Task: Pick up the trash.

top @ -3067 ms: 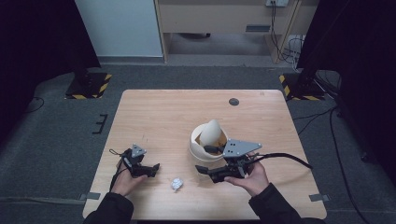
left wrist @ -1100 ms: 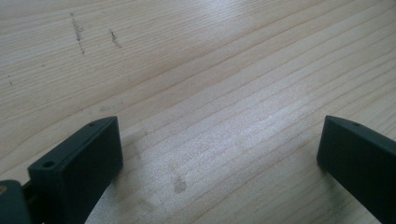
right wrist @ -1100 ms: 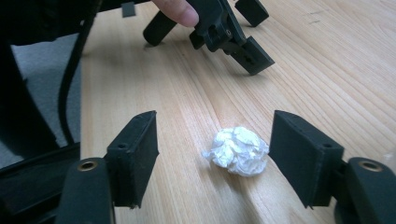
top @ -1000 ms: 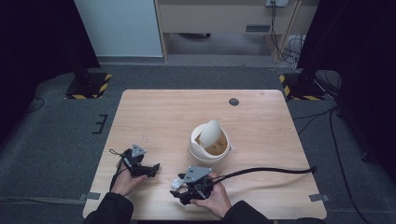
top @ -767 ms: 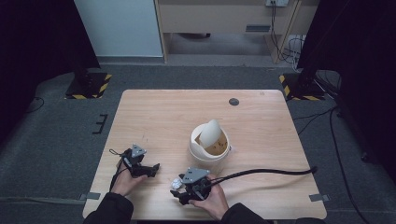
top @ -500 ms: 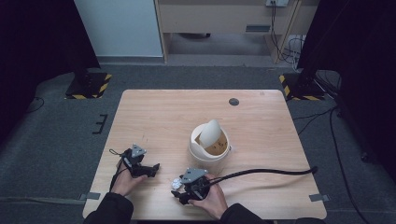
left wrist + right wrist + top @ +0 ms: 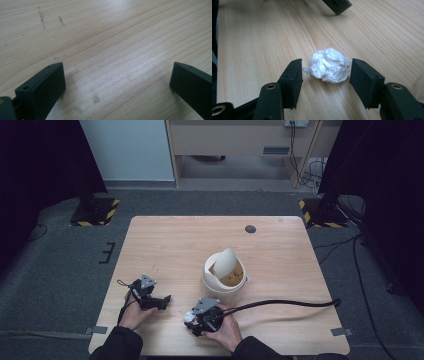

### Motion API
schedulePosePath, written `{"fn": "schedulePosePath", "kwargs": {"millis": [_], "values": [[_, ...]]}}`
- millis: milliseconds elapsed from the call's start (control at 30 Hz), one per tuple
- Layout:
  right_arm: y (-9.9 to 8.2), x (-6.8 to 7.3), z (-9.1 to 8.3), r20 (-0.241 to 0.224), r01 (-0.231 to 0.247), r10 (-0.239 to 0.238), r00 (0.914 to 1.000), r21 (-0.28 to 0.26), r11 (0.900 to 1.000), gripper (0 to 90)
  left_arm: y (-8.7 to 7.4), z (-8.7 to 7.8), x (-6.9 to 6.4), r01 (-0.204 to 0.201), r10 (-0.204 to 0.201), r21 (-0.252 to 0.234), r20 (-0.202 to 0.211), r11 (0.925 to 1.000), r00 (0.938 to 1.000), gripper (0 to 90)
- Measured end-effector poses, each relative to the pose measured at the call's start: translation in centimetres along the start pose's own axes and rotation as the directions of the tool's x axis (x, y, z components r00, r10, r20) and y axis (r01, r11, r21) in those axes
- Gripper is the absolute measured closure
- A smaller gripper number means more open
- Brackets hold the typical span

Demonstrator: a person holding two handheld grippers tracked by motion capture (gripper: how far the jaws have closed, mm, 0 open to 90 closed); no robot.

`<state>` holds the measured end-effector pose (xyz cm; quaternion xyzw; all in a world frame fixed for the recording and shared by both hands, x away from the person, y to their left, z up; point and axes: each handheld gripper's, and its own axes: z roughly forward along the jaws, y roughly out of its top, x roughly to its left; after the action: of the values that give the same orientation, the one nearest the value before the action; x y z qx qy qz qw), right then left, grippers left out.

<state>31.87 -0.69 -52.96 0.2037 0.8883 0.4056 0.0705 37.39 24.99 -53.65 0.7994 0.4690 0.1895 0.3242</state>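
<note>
A crumpled white paper ball (image 7: 329, 65) lies on the wooden table (image 7: 175, 245) near its front edge. My right gripper (image 7: 325, 72) is low over the table with the ball between its two black jaws. The jaws have just been closing and stand close on both sides of the ball without squeezing it. From above, the right gripper (image 7: 194, 319) covers most of the paper ball (image 7: 188, 317). My left gripper (image 7: 163, 301) rests on the table to the left, open, with bare wood between its jaws (image 7: 117, 77).
A cream bin with a tilted swing lid (image 7: 225, 274) stands just behind the right hand. The right gripper's black cable (image 7: 285, 304) runs off to the right across the table. A small dark disc (image 7: 250, 228) sits near the far edge.
The right gripper has left the bin's side and come forward and left to the paper ball; over the last second it has hardly moved. The left gripper has stayed put.
</note>
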Motion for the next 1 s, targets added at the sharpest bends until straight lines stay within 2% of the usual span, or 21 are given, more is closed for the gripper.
{"fn": "schedulePosePath", "kwargs": {"millis": [333,600,867,1000], "values": [[0.0,0.2,0.6,0.010,0.023,-0.023,0.9997,0.004,0.9997,47.3,0.0,0.0,0.0,0.000,0.000,0.000,0.000,1.0000,1.0000,0.0],[0.2,0.2,0.4,0.011,0.026,-0.026,0.9996,0.010,0.9996,62.8,0.0,0.0,0.0,0.000,0.000,0.000,0.000,1.0000,1.0000,0.0],[0.9,0.5,-1.3,-0.026,0.042,-0.042,0.9988,-0.016,0.9990,63.7,0.0,0.0,0.0,0.000,0.000,0.000,0.000,1.0000,1.0000,0.0],[1.2,0.5,-2.6,-0.058,0.024,-0.028,0.9979,-0.055,0.9982,63.6,0.0,0.0,0.0,0.002,-0.002,-0.003,0.000,1.0000,1.0000,0.0]]}}
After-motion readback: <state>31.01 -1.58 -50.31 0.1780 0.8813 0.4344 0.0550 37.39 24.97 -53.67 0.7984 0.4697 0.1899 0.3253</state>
